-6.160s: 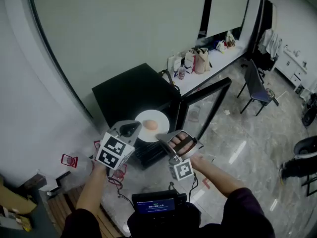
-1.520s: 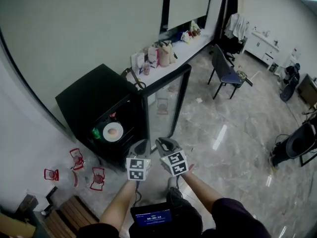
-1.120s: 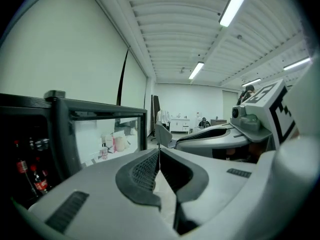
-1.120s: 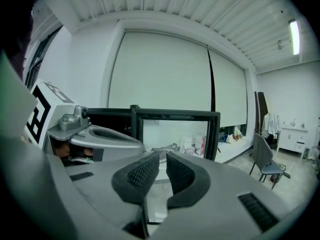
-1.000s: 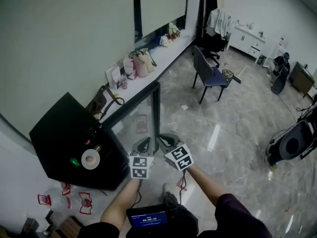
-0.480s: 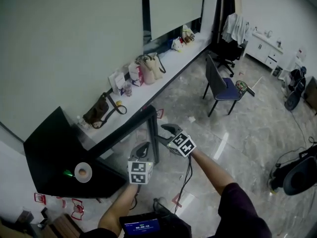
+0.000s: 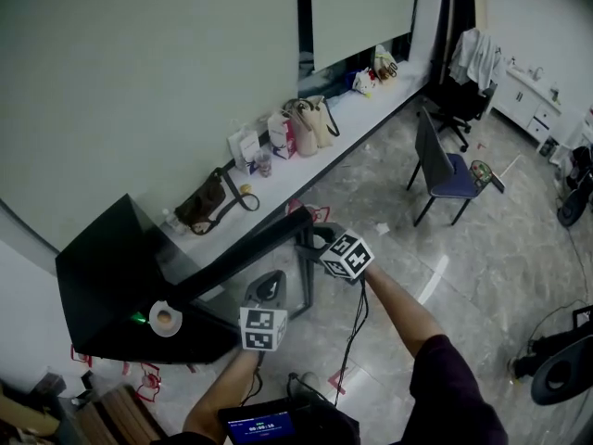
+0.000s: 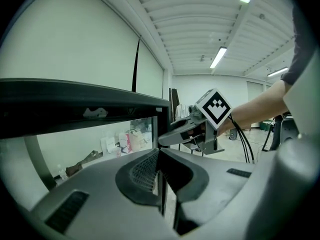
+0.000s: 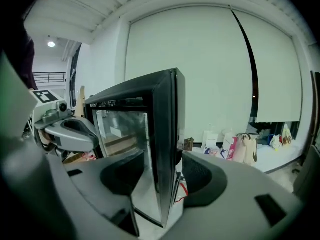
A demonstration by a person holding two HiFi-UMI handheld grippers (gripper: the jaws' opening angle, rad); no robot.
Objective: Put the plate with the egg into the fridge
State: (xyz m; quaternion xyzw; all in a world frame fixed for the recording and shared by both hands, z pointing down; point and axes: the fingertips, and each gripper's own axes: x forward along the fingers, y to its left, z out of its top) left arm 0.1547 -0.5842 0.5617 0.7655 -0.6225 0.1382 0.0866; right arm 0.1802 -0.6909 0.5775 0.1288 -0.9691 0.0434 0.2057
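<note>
Already stowed: the plate with the egg [image 7: 166, 319] sits inside the fridge [image 7: 97, 272], at its open front, low left in my head view.
Job left, as I judge it: only the door [image 7: 243, 256] needs swinging shut.
Right gripper [image 7: 313, 236]: spread, its jaws having just been opening. The door's upright free edge stands between them, and the pads are not pressing it.
Left gripper [image 7: 270, 283]: pressed together, pinching nothing, just beside the door's near face.
Key relation: the plate lies left of and below both grippers. The left one is nearer it, and the right one sits at the door's far end.
Door's long axis: the top rail runs from the fridge up-right to the right gripper.
Room: bare floor [image 7: 463, 248] on my side, bags [image 7: 301, 126] on a ledge [image 7: 359, 125] beyond the door, and a chair [image 7: 445, 170] well apart.
</note>
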